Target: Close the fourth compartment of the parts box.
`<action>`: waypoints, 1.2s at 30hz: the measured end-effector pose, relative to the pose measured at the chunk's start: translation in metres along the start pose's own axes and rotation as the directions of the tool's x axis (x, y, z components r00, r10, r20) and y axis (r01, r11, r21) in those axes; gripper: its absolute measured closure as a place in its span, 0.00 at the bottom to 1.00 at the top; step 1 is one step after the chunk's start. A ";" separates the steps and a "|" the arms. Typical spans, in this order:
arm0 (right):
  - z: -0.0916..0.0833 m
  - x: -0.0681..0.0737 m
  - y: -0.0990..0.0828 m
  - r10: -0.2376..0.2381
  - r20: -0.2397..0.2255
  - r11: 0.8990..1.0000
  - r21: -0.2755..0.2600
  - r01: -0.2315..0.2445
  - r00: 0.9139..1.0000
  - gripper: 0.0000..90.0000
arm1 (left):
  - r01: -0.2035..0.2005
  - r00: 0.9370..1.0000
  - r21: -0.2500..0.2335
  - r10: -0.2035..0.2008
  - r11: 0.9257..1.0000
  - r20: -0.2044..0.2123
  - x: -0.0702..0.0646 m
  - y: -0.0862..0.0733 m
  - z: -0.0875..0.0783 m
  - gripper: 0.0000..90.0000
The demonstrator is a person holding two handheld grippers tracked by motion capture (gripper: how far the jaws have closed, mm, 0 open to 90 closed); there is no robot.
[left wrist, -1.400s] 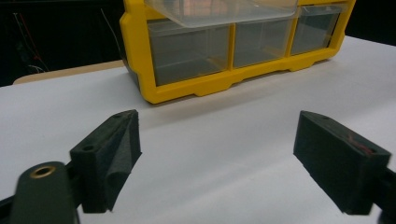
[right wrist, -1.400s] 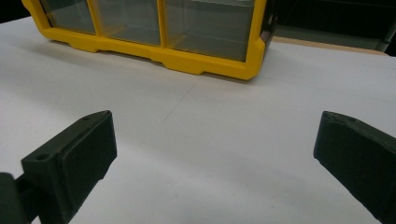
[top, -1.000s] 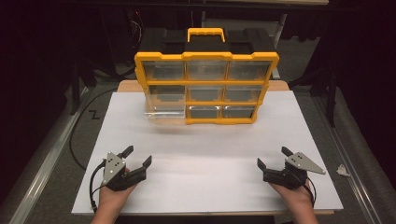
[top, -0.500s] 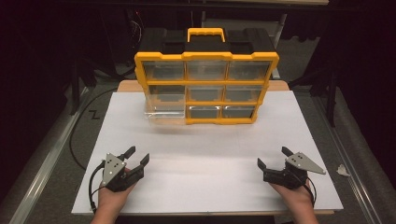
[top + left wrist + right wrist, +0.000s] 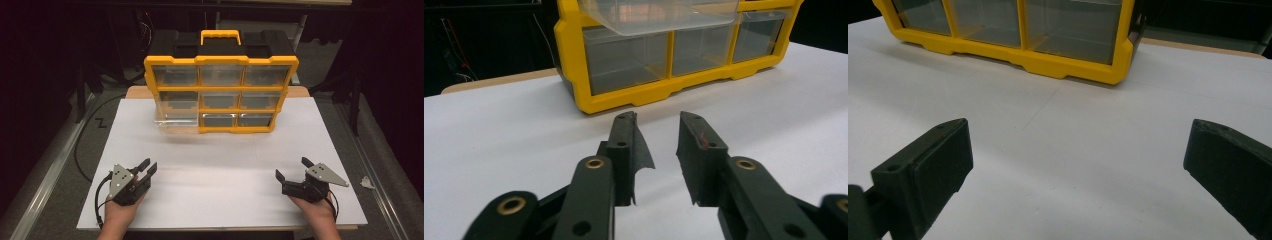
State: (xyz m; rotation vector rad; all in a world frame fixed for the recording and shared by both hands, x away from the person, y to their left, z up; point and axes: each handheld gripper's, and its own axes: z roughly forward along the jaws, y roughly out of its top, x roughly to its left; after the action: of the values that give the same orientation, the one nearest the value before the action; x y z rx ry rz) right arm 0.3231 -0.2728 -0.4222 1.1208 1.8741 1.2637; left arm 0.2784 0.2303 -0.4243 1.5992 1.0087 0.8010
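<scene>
yellow organizer box (image 5: 221, 95) stands upright at the far middle of the white table (image 5: 220, 200), handle on top, three rows of clear drawers facing the person. one clear drawer (image 5: 175, 121) at the lower left of the box sticks out toward the near side; other drawers sit flush.

left gripper (image 5: 149, 167) is at the near left edge of the table, held in the person's left hand (image 5: 120, 212), pointing toward the box. its jaws have just been closing; now a narrow gap is left between them, nothing in it, pads press on nothing. in the left gripper view the left gripper (image 5: 661, 125) points at the box's bottom row, the pulled-out drawer (image 5: 659, 15) above and ahead, well apart from the tips.

right gripper (image 5: 292, 167) is at the near right edge, in the right hand (image 5: 320, 215), jaws spread wide and empty. in the right gripper view the right gripper (image 5: 1078, 150) has bare table between its jaws, box's lower right corner (image 5: 1120, 65) ahead, well apart.

box lies between the two grippers side to side but far beyond both; neither touches it.
</scene>
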 end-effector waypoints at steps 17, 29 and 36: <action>0.000 0.000 0.000 0.002 0.001 1.000 -0.001 -0.002 1.000 0.01 | 0.017 1.000 0.000 -0.017 1.000 -0.008 0.002 0.001 -0.001 0.99; 0.000 0.000 0.001 -0.006 0.003 1.000 -0.005 0.006 1.000 0.01 | 0.039 0.999 -0.025 -0.039 0.999 0.018 -0.002 0.006 -0.003 0.99; -0.001 -0.001 0.000 0.000 0.006 1.000 -0.002 0.000 1.000 0.01 | 0.071 0.995 -0.059 -0.066 0.996 0.080 -0.012 0.022 0.003 1.00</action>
State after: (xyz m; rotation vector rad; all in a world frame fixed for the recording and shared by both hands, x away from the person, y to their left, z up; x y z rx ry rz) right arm 0.3231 -0.2741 -0.4221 1.1229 1.8682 1.2603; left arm 0.2805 0.2154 -0.4036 1.5234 0.9684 0.7110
